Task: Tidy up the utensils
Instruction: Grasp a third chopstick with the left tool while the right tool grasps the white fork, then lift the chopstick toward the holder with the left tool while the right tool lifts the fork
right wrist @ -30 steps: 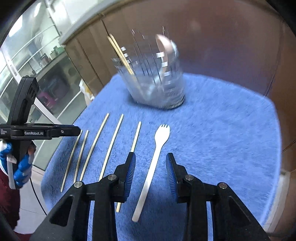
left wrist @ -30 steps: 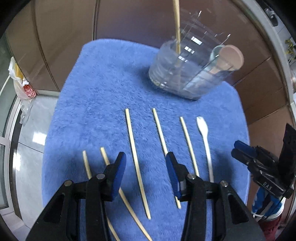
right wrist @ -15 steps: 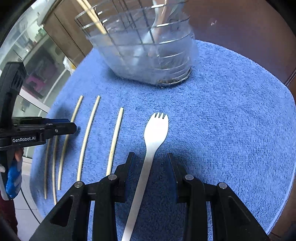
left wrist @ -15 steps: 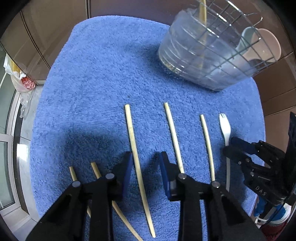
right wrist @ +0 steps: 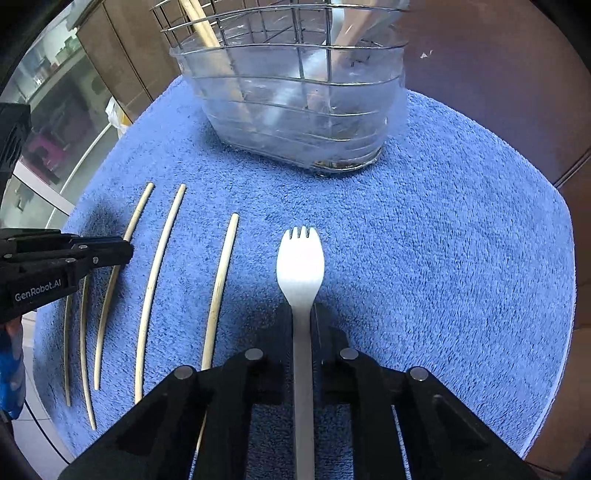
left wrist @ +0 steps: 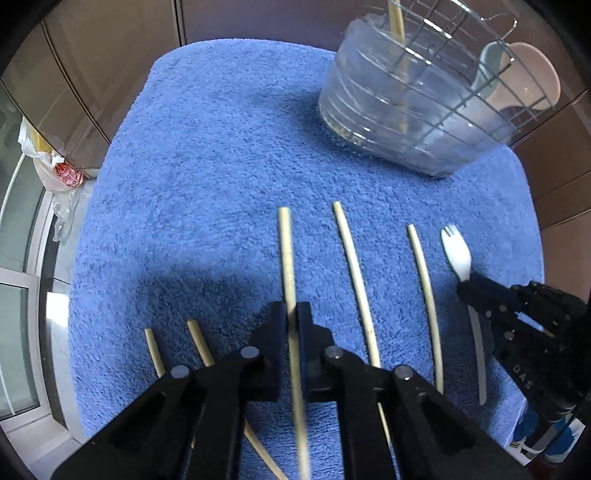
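Several pale wooden chopsticks and a white plastic fork [right wrist: 301,258] lie side by side on a blue towel [left wrist: 221,155]. My left gripper [left wrist: 293,310] is shut on the middle chopstick [left wrist: 286,251], which still rests on the towel. My right gripper [right wrist: 303,312] is shut on the fork's handle; it also shows in the left wrist view [left wrist: 466,286] with the fork [left wrist: 457,251]. A clear wire-framed utensil holder [right wrist: 295,99] stands at the back, holding a chopstick [right wrist: 201,22] and spoons [left wrist: 524,77].
Brown cabinet fronts surround the towel. A plastic bag [left wrist: 51,162] lies on the floor at the left. Two more chopsticks [left wrist: 354,258] lie between my grippers and two [left wrist: 153,350] to the left.
Both grippers have come down and forward and have closed, the left on the middle chopstick and the right on the fork handle. They were open a second ago.
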Demonstrator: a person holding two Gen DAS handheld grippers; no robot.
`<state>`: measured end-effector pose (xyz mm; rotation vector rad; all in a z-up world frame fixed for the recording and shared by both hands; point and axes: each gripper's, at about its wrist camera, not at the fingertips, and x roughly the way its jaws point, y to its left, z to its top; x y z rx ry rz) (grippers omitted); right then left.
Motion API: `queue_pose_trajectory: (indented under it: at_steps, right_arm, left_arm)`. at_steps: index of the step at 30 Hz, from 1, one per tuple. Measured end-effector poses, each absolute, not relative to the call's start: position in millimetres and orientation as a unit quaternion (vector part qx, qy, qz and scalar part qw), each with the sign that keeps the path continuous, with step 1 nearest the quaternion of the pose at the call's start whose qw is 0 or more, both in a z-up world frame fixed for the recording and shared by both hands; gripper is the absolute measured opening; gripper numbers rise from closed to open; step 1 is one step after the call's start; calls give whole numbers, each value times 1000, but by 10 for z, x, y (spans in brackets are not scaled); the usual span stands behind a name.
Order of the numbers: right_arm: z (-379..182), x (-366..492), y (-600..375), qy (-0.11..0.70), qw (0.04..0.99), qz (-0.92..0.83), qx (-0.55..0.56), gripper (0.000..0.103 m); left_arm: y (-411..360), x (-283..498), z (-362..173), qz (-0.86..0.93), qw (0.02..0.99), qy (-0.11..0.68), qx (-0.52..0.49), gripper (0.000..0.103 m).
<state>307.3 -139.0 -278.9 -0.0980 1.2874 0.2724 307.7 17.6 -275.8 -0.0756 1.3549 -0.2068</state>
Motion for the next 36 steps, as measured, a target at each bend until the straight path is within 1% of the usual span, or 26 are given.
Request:
queue_pose_trajectory:
  at_steps: [6,12,17,23,27,28,32,34,36]
  right_arm:
    - [-2723,2935,-1460,587,797,140,-29,10]
    - [-2525,2756,-1647,548,822,154,-9,10]
    - [-2221,2492,-1812,483,857,178,7,10]
    - [-1983,2260,-1893,417,889,188,32,10]
    - [-1810,2179,-1901,372,909,187,27,10]
    - [-1724,2164,-1903,358,914,189,27,2]
    - [-1400,2199,-1853,300,934,192,24,2]
    - [-1292,2217,-1846,285,938,194,23,2]
    - [-1288,2289,-1820,291,936,200,14,2]
  left_arm:
    - [265,2926,-2599,-108,792,599,-48,5]
    - [377,2678,-2333,-128,823,550,-69,5]
    - [386,2492,-2112,-134,849,507,-67,5]
    - [394,2291,-1923,-144,870,465,-79,5]
    - [379,2237,-1714,-163,886,425,-91,5]
    - [363,2225,-1645,-167,891,413,-91,5]
    - [295,2234,-1346,-176,908,368,-91,5]
    - [282,2262,-1240,-179,913,355,-93,5]
    - [292,2288,-1183,-182,914,349,-99,5]
